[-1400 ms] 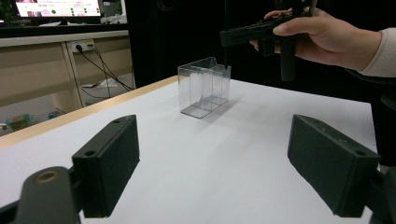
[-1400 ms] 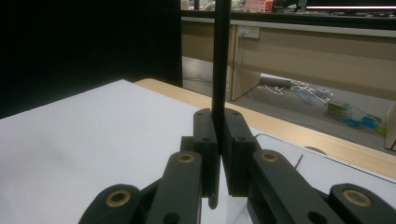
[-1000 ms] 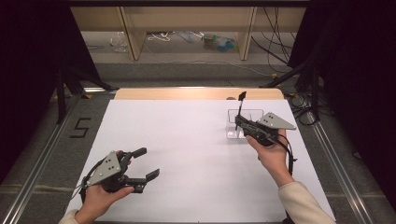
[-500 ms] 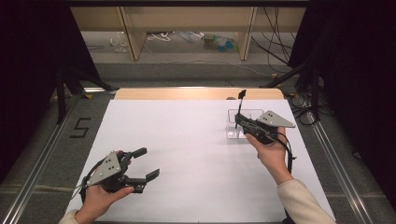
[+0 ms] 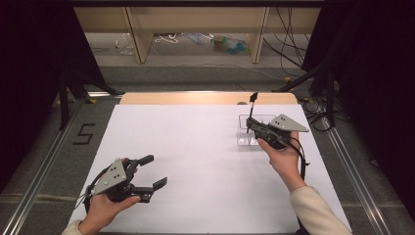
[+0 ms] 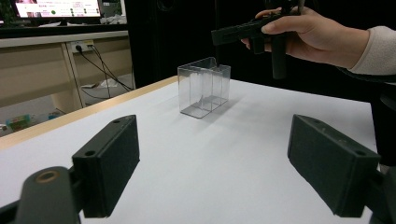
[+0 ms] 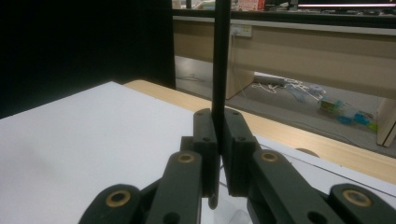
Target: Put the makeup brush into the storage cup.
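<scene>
1. thin black stick (image 5: pixel 251 111), a utensil handle by the look, with a small flat head at its top; it stands near upright in the right centre of the high view, clamped in the right gripper (image 5: pixel 256 128). in the right gripper view the stick (image 7: pixel 220 70) rises straight up between the two pads, which are pressed together on it, and its lower end pokes out just below them.
2. clear plastic box (image 5: pixel 250 131), open topped with dividers, sits directly under and just behind the held stick. in the left gripper view the box (image 6: pixel 204 87) is upper centre, with the right hand (image 6: pixel 312 33) above and to its right.
3. key relation: the stick's long axis is vertical and its lower end sits over the box, so my guess is the next move is straight down into a compartment. which compartment, cannot tell.
4. the right hand is the one at the box. left gripper (image 5: pixel 149 172) is well apart in the lower left of the high view, jaws wide apart with nothing between them, pointing across toward the box.
5. room: white table sheet (image 5: pixel 195 147) is bare between the two hands. the box is near the sheet's far edge, with the wooden strip (image 5: pixel 205 98) just beyond and the right edge near, so little slack that way.
</scene>
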A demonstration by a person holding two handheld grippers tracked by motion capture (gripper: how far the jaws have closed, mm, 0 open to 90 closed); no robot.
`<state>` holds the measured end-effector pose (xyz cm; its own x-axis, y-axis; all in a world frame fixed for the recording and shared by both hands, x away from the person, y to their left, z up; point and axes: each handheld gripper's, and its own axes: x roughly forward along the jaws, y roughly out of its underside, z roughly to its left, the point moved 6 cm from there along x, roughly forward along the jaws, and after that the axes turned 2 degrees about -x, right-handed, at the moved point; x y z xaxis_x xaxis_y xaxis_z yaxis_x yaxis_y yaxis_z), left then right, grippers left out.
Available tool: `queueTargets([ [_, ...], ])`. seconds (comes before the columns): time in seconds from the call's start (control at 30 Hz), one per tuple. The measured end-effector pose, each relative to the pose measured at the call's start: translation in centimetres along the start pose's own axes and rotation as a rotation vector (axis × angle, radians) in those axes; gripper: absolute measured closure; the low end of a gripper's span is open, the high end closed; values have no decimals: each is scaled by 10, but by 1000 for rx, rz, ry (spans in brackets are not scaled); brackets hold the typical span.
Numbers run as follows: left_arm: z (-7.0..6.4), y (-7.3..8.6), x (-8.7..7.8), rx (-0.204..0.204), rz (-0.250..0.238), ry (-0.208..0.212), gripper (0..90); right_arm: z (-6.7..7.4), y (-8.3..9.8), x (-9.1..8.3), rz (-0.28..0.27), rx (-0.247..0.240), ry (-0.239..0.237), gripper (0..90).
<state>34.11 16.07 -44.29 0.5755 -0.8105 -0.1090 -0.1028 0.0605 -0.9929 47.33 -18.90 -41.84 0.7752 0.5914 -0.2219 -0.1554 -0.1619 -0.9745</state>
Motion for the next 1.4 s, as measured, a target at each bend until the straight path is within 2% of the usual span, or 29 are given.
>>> queueTargets([
  [0.2, 0, 0, 0, 1, 0, 0, 166, 0, 0, 1, 14, 27, -3, 858],
  [0.4, 0, 0, 0, 0, 0, 1, 166, -2, 1, 4, 17, 16, 7, 858],
  [0.73, 0, 0, 0, -3, 0, 1, 166, -3, -3, 8, -2, 20, 6, 858],
  [0.83, 0, 0, 0, -3, -1, 1, 166, -3, -2, 8, 15, 27, 3, 858],
  [1.13, 0, 0, 0, -1, 0, 2, 166, -5, -4, 10, 20, 27, 8, 858],
  [1.23, 0, 0, 0, 0, 1, 2, 166, -6, -5, 12, 1, 21, 14, 858],
  [1.4, 0, 0, 0, -4, 1, 3, 166, -7, -5, 12, 7, 32, 14, 858],
])
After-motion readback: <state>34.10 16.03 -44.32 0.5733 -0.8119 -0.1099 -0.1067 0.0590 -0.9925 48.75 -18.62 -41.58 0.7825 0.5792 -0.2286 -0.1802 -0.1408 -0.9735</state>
